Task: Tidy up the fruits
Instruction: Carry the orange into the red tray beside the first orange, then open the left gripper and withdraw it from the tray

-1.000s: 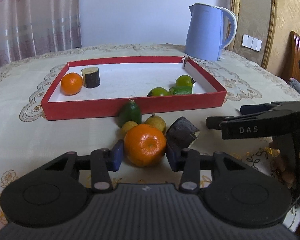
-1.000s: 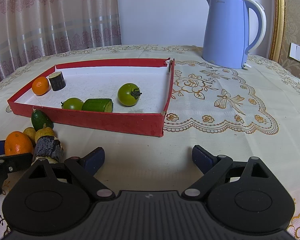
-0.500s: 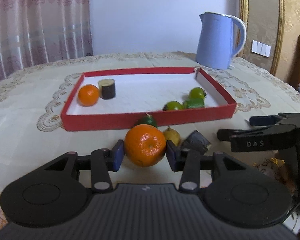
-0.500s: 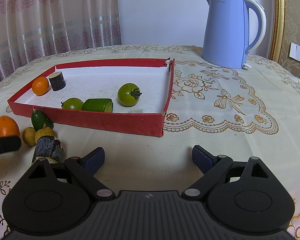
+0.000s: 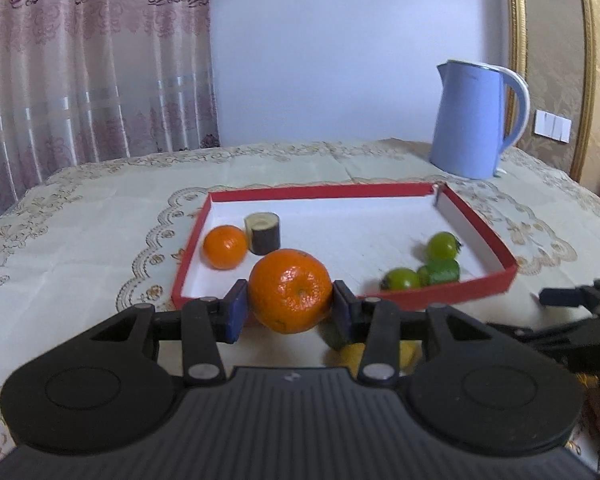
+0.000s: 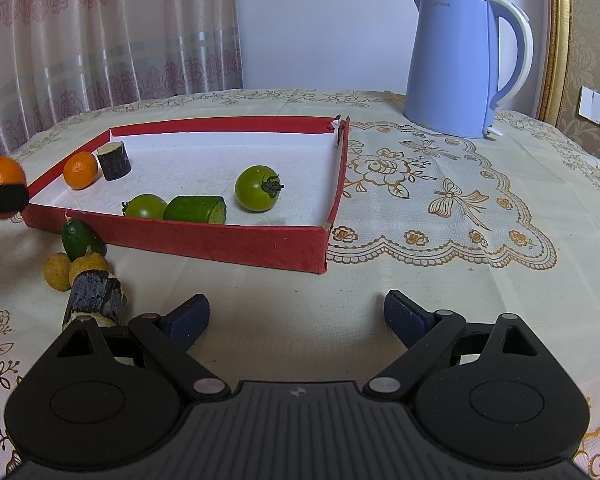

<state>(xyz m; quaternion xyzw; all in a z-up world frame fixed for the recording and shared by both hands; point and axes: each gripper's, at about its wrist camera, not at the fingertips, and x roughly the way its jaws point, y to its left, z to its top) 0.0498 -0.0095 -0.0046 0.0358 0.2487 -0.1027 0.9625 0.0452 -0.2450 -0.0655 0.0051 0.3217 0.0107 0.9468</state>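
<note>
My left gripper (image 5: 289,308) is shut on a large orange (image 5: 290,290), held in the air just before the near wall of the red tray (image 5: 476,286). The right wrist view shows that orange (image 6: 2,170) at the far left, above the tray's left corner. Inside the tray lie a smaller orange (image 6: 80,169), a dark cylinder piece (image 6: 114,160), two green tomatoes (image 6: 257,188) and a cut green piece (image 6: 198,209). On the cloth before the tray sit a green fruit (image 6: 80,236), two small yellow fruits (image 6: 58,270) and a dark chunk (image 6: 96,296). My right gripper (image 6: 296,314) rests open over bare cloth.
A blue electric kettle (image 6: 464,64) stands on the table behind the tray's right end. The table wears a cream embroidered cloth (image 6: 440,200). Curtains (image 5: 92,60) hang at the back left, and a gold-framed wall lies to the right.
My left gripper has lifted the large orange off the cloth and carried it up toward the tray's near wall. The right gripper has stayed where it was.
</note>
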